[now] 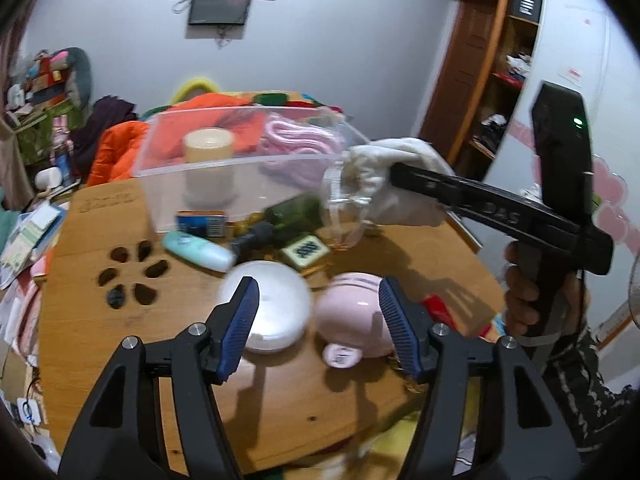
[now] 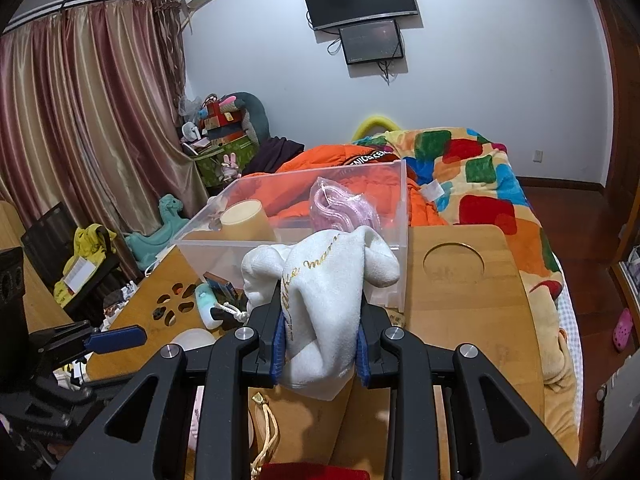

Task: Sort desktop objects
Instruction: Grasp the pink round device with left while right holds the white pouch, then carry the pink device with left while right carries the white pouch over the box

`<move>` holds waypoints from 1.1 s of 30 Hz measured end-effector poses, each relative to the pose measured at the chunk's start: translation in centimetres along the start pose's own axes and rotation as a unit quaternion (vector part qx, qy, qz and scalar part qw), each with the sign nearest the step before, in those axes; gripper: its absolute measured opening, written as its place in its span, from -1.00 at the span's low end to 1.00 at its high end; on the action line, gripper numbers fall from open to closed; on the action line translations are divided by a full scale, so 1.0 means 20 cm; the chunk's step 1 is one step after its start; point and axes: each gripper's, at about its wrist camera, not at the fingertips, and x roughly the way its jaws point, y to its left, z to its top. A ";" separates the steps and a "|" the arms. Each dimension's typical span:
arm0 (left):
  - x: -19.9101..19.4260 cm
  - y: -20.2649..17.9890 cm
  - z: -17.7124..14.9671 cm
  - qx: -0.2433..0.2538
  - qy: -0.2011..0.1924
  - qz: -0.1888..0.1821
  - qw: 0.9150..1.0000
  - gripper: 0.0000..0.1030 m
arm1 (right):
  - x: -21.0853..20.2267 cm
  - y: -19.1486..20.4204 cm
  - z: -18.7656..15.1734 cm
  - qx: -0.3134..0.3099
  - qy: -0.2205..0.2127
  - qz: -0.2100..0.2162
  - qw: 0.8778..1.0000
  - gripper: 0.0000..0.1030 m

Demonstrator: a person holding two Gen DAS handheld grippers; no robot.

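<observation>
My right gripper point(image 2: 320, 344) is shut on a white cloth pouch point(image 2: 324, 280) with gold lettering, held above the wooden table just in front of the clear plastic box point(image 2: 360, 184); it also shows in the left wrist view point(image 1: 396, 178). The box point(image 1: 240, 160) holds a cream cup point(image 1: 208, 146) and a pink coiled item point(image 1: 300, 136). My left gripper point(image 1: 318, 328) is open and empty, low over the table, with a white round case point(image 1: 276, 304) and a pink case point(image 1: 352, 312) between and beyond its fingers.
A green bottle point(image 1: 296, 212), a mint tube point(image 1: 196, 250), a blue box point(image 1: 202, 222), a small green tile point(image 1: 306, 250) and a red item point(image 1: 438, 306) lie on the table point(image 1: 100, 340). A bed with a colourful blanket point(image 2: 480, 184) is behind it.
</observation>
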 end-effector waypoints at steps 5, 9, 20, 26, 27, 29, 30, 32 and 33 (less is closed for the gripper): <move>0.10 -0.10 -0.03 0.022 0.023 -0.017 0.999 0.20 | -0.01 0.01 -0.02 0.003 0.002 0.003 1.000 -0.53; 0.18 -0.14 -0.05 0.028 0.039 -0.012 0.999 0.20 | -0.02 0.00 -0.03 0.003 0.004 0.006 1.000 -0.53; 0.29 -0.19 -0.07 0.050 0.047 0.009 0.998 0.12 | 0.00 -0.02 -0.06 0.011 0.012 0.013 1.000 -0.52; 0.30 -0.22 -0.07 0.060 0.032 0.038 0.997 0.08 | 0.01 -0.02 -0.07 0.012 0.013 0.014 1.000 -0.53; 0.30 -0.22 -0.07 0.060 0.029 0.042 0.997 0.08 | 0.01 -0.02 -0.07 0.011 0.012 0.013 1.000 -0.53; 0.28 -0.21 -0.06 0.058 0.023 0.044 0.997 0.08 | 0.00 -0.02 -0.06 0.012 0.009 0.012 1.000 -0.53; 0.26 -0.20 -0.04 0.055 0.018 0.046 0.997 0.08 | -0.01 -0.02 -0.05 0.012 0.007 0.011 1.000 -0.53; 0.23 -0.18 -0.02 0.050 0.006 0.049 0.998 0.08 | -0.03 -0.02 -0.04 0.008 0.001 0.010 1.000 -0.53; 0.21 -0.17 0.00 0.047 0.001 0.051 0.998 0.08 | -0.03 -0.02 -0.03 0.006 -0.002 0.009 1.000 -0.53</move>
